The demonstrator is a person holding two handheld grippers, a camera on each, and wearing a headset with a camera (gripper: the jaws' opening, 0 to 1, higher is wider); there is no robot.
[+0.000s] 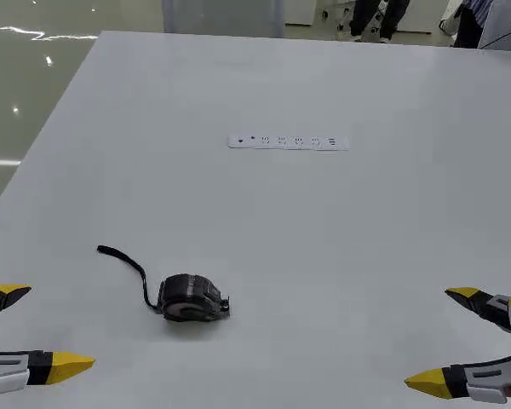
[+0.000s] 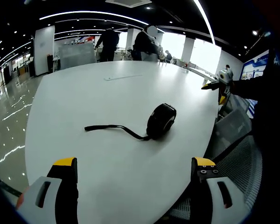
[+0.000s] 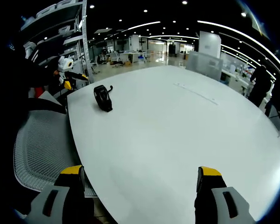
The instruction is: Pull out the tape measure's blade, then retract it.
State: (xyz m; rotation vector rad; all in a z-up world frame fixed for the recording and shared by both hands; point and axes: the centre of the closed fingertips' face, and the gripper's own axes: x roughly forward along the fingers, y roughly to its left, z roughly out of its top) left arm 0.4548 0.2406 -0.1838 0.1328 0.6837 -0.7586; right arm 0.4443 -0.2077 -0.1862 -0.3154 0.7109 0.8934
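Note:
A black tape measure [image 1: 192,298] lies on the white table [image 1: 307,221], its black wrist strap [image 1: 126,263] trailing to the left; the blade is inside the case. My left gripper [image 1: 34,328] hovers at the lower left, open, a short way left of the tape measure [image 2: 161,120]. At the lower right my right gripper [image 1: 456,336] is open too, well away from the tape measure [image 3: 102,98]. The two yellow-tipped jaws of each stand wide apart with nothing between them. The right gripper [image 2: 218,83] appears far off in the left gripper view, and the left gripper [image 3: 70,77] in the right gripper view.
A white power strip [image 1: 288,142] lies flat on the table beyond the middle. A grey mesh chair [image 3: 44,144] stands at the table's near edge. People stand past the far edge [image 2: 147,42]. Shiny floor lies to the left of the table.

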